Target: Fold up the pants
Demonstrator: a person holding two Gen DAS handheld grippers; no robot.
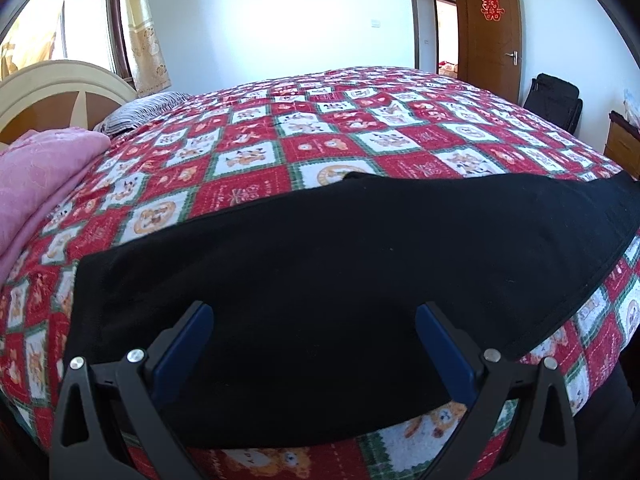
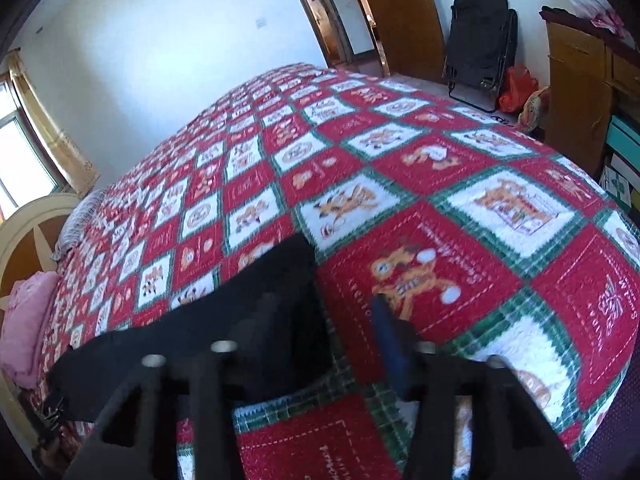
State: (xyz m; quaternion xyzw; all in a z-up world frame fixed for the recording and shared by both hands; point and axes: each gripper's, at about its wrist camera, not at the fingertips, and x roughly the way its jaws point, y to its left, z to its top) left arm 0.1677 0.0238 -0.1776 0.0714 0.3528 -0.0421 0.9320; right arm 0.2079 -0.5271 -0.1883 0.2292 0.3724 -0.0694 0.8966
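Note:
Black pants (image 1: 320,264) lie flat along the near edge of the bed, over a red, white and green patchwork quilt (image 1: 304,144). My left gripper (image 1: 315,314) hovers over the pants' near part, open wide, with only flat cloth between its blue pads (image 1: 188,344). In the right wrist view one end of the pants (image 2: 256,312) reaches in from the left. My right gripper (image 2: 328,312) stands open at that end. Its left finger is blurred against the black cloth, and its blue right finger (image 2: 386,332) is over bare quilt (image 2: 460,248), apart from the pants.
A folded pink blanket (image 1: 36,176) and a striped pillow (image 1: 140,110) lie at the headboard (image 1: 52,88) on the left. Beyond the bed are a wooden door (image 1: 494,32), a black folding chair (image 2: 480,40), a red bag (image 2: 516,88) and a wooden cabinet (image 2: 580,88).

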